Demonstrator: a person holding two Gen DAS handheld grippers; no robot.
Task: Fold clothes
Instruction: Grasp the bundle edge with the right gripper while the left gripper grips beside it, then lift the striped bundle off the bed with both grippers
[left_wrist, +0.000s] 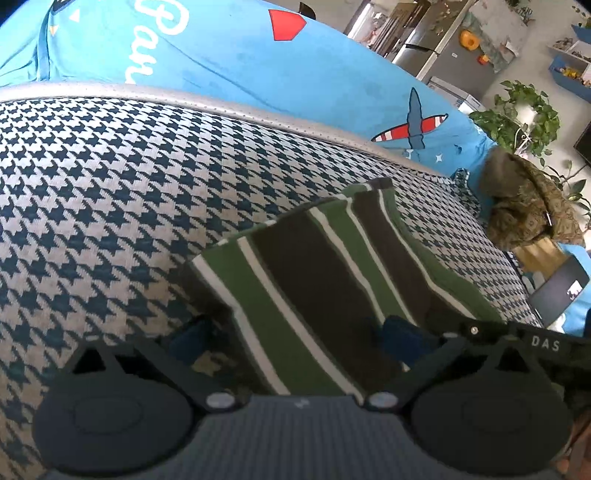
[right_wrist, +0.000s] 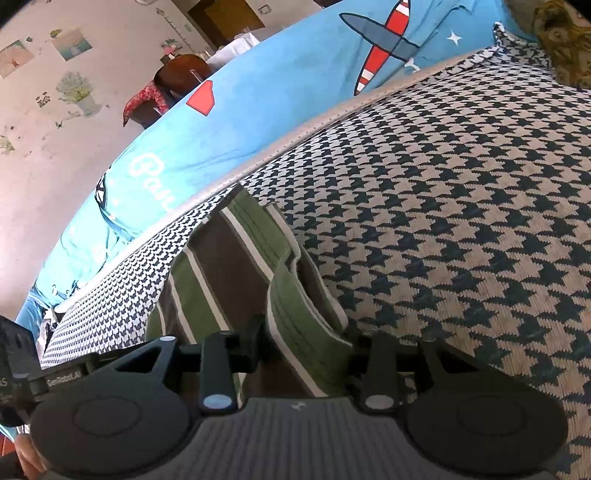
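A lived-in room with a steel fridge (left_wrist: 424, 44) and leafy pot plants (left_wrist: 524, 114) lies beyond a bed spread with a navy-and-cream houndstooth woven blanket (left_wrist: 110, 177), and beyond that a bright blue quilt printed with a red-striped aeroplane (left_wrist: 258, 74). The green, brown and white striped knit garment (left_wrist: 295, 280) lies flat on the blanket, straight ahead of both tools. The left hand-held gripper (left_wrist: 295, 341) stands wide, its blue pads either side of the near hem, with cloth between them but not pinched. The right hand-held gripper (right_wrist: 303, 339) is also spread wide, straddling a raised green fold of the same garment. This looks like the reach-in before a fold: next, both tools probably need to close on the near edge, then lift and carry it over toward the far edge
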